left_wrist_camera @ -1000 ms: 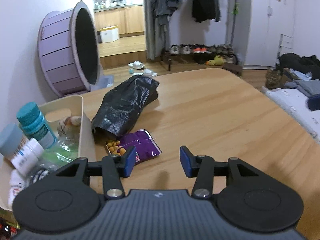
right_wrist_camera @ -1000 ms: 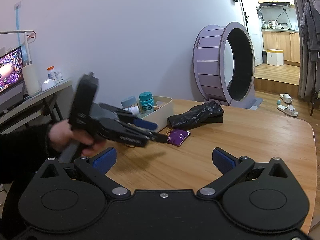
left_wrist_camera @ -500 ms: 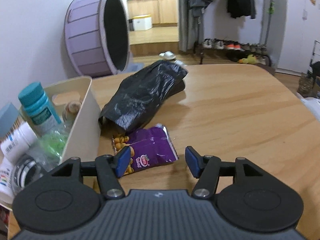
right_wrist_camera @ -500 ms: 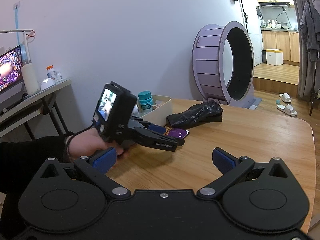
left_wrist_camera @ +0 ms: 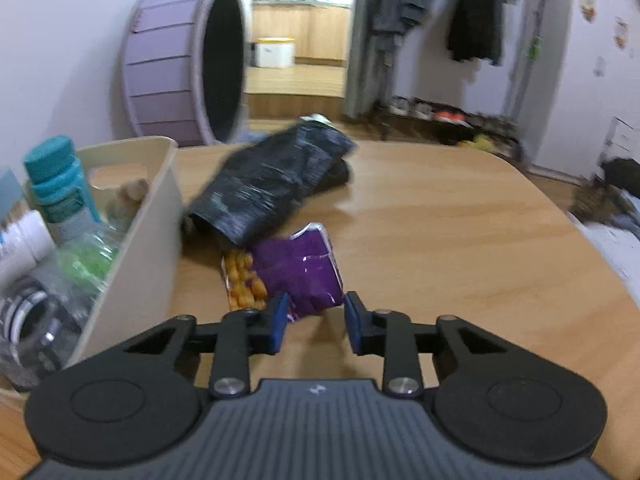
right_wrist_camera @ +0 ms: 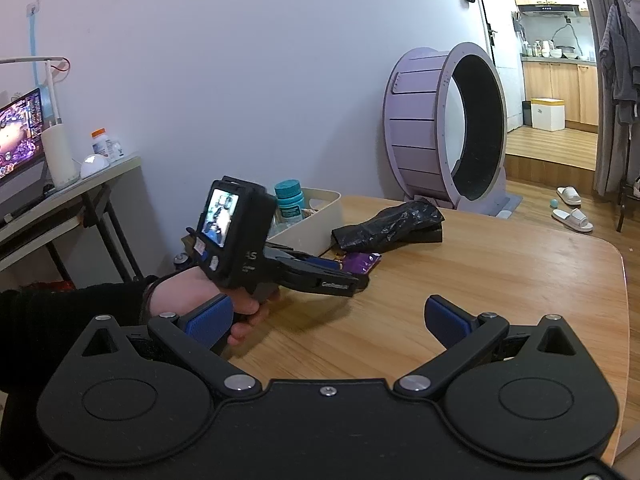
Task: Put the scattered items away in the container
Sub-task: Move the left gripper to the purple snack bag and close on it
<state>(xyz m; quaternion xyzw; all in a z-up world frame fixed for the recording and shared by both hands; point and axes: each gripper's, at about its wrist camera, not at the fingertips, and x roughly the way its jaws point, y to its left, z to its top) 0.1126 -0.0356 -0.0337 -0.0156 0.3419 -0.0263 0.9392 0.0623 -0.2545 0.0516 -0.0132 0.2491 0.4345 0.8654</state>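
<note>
A purple snack packet point(left_wrist_camera: 298, 276) lies flat on the wooden table point(left_wrist_camera: 440, 240), just right of the beige container point(left_wrist_camera: 154, 248). My left gripper point(left_wrist_camera: 314, 320) is low over the table. Its jaws are closing, and the packet's near edge sits between the blue pads, which do not visibly squeeze it. A crumpled black plastic bag point(left_wrist_camera: 272, 184) lies behind the packet. In the right wrist view a person's hand point(right_wrist_camera: 192, 296) holds the left gripper point(right_wrist_camera: 352, 280) at the packet point(right_wrist_camera: 362, 261). My right gripper point(right_wrist_camera: 326, 316) hovers open and empty, well back from the container point(right_wrist_camera: 320, 216).
The container holds a teal-capped bottle point(left_wrist_camera: 60, 184), white bottles and a clear jar. A large purple wheel point(right_wrist_camera: 444, 132) stands on the floor behind the table. A side desk point(right_wrist_camera: 60, 184) with a monitor stands at the left. The table's rounded edge point(right_wrist_camera: 616, 264) is at the right.
My left gripper has moved forward to the purple packet and rolled slightly. Its jaws widened, then narrowed around the packet's near edge. The right gripper has stayed still.
</note>
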